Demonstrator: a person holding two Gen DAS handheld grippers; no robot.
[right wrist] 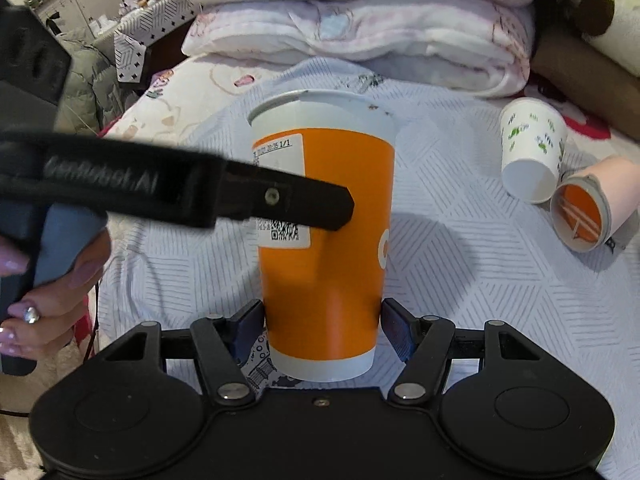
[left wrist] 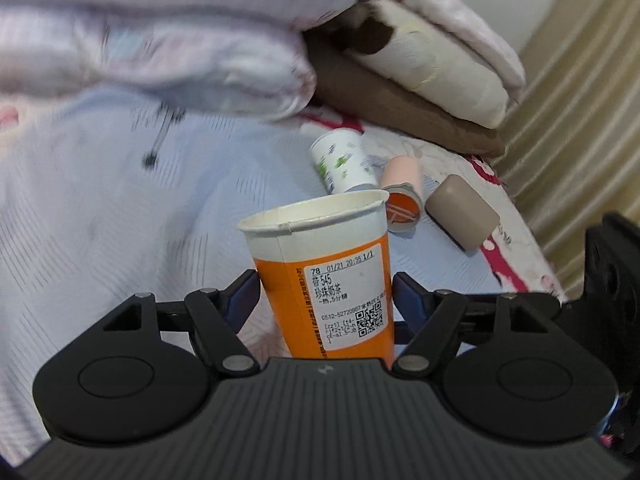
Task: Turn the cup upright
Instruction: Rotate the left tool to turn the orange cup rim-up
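An orange paper cup (left wrist: 332,276) with a white rim and a printed label stands mouth up on the bed. It also shows in the right wrist view (right wrist: 332,240). My left gripper (left wrist: 325,300) is shut on the cup around its middle; one of its fingers (right wrist: 296,204) crosses the cup's label in the right wrist view. My right gripper (right wrist: 323,328) brackets the cup's lower part, its blue pads close beside the wall with a slight gap on the right. The cup's base hides behind the gripper body in the left wrist view.
A white cup with green print (right wrist: 532,148) and a pink cup (right wrist: 596,204) lie on their sides at right. A beige cup (left wrist: 462,212) lies beside them. Folded quilts (right wrist: 360,36) and pillows (left wrist: 432,56) pile at the back. The light quilted bedspread (right wrist: 460,280) covers the bed.
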